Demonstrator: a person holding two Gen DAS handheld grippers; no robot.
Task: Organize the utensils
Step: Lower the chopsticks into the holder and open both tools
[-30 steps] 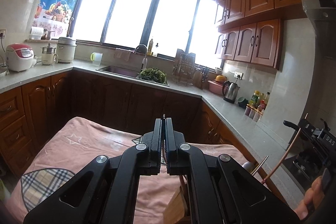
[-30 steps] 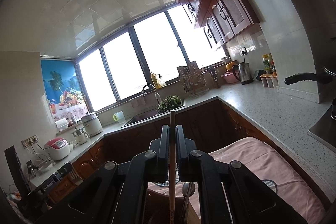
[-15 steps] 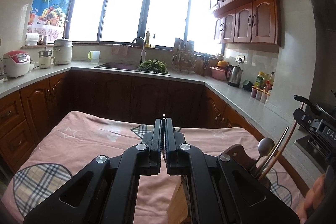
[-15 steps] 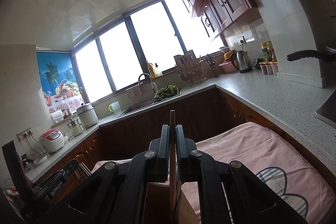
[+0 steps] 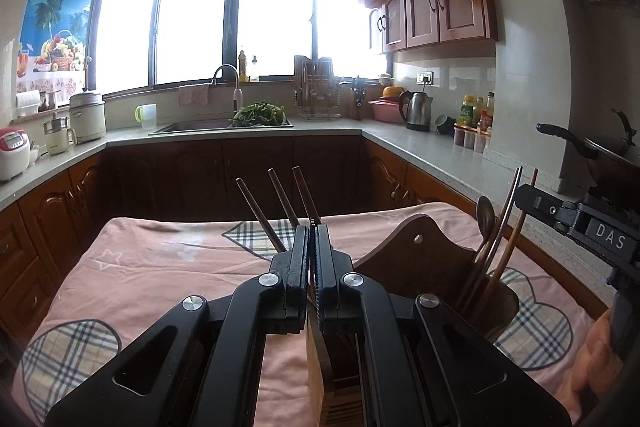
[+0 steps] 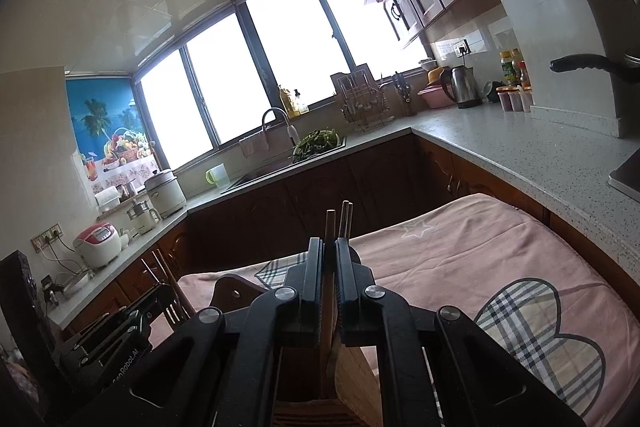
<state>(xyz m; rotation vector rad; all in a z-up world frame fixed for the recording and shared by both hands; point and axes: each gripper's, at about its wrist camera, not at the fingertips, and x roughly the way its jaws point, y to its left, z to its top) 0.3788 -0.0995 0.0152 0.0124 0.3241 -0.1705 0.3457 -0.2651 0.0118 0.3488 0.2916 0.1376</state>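
L tongs [image 5: 311,227] closed, empty; R tongs [image 6: 329,241] gripping chopstick [image 6: 330,223] over wooden holder [image 5: 416,251].

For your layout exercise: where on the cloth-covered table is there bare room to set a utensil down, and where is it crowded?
Free: the pink cloth left of the wooden holder, out to the table's far and left edges. In the right wrist view, the cloth to the holder's right is also bare. Crowded: around the holder, where chopsticks and a spoon stick up.

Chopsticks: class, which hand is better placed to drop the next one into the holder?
Right. The right gripper is shut on a chopstick upright over the holder; the left gripper is shut, with nothing visibly held.
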